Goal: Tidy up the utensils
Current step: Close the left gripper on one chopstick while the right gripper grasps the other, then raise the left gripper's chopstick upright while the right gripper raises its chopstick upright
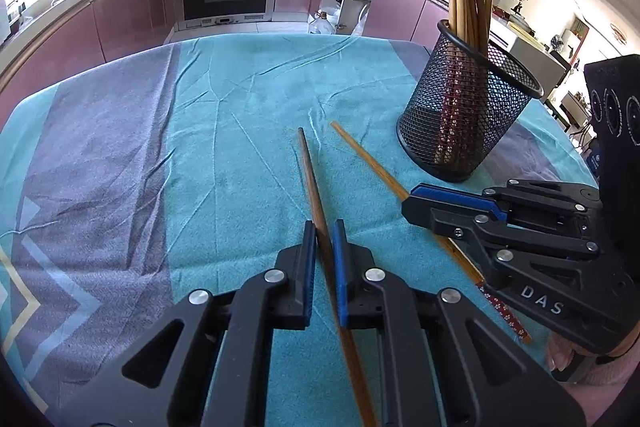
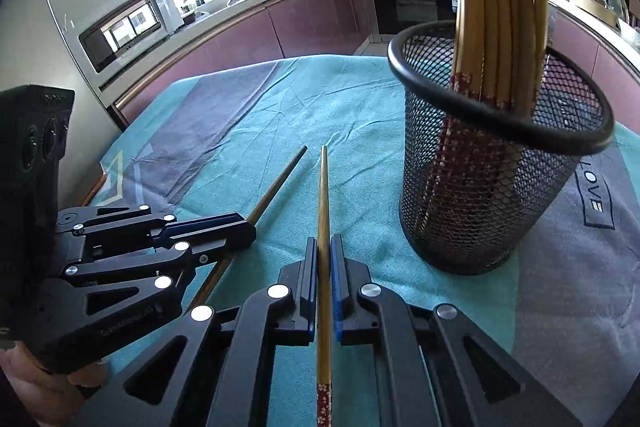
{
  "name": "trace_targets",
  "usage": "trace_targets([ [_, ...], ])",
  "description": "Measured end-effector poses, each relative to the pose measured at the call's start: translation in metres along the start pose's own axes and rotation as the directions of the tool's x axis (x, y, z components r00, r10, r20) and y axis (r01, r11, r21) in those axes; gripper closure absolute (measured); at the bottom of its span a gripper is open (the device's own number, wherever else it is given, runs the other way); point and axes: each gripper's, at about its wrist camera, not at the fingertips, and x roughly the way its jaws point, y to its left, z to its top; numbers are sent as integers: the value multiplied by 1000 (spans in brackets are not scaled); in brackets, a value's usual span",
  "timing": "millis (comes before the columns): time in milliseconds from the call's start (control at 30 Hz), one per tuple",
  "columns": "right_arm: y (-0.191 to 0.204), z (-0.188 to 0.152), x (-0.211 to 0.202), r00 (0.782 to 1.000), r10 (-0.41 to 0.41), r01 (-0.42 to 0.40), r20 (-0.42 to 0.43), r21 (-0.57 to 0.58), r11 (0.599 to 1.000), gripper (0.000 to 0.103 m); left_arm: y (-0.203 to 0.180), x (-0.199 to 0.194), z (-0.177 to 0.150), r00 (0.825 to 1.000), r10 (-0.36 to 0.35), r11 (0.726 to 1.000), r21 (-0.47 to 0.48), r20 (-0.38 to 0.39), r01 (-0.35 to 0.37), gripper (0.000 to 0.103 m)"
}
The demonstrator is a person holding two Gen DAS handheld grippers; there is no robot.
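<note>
The left gripper (image 1: 323, 227) is clamped on a dark chopstick (image 1: 308, 171), the right gripper (image 2: 324, 247) on a pale one (image 2: 322, 187) (both grasped); lifting toward the mesh holder (image 2: 496, 187) ahead-right is required.

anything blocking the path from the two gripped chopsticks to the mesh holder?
Nothing visible. Bare cloth lies between both chopsticks and the mesh holder. Its mouth is partly filled by upright chopsticks, but open space remains on the near side.
</note>
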Motion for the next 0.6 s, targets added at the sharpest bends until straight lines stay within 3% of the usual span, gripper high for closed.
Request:
trace_targets([
  [233, 2, 0, -26, 995, 74, -74, 63, 5, 997, 98, 0, -21, 4, 998, -33, 999, -12, 48, 34, 94],
  [600, 0, 3, -65, 979, 110, -112, 172, 2, 994, 98, -3, -60, 9, 987, -109, 994, -9, 118, 111, 95],
])
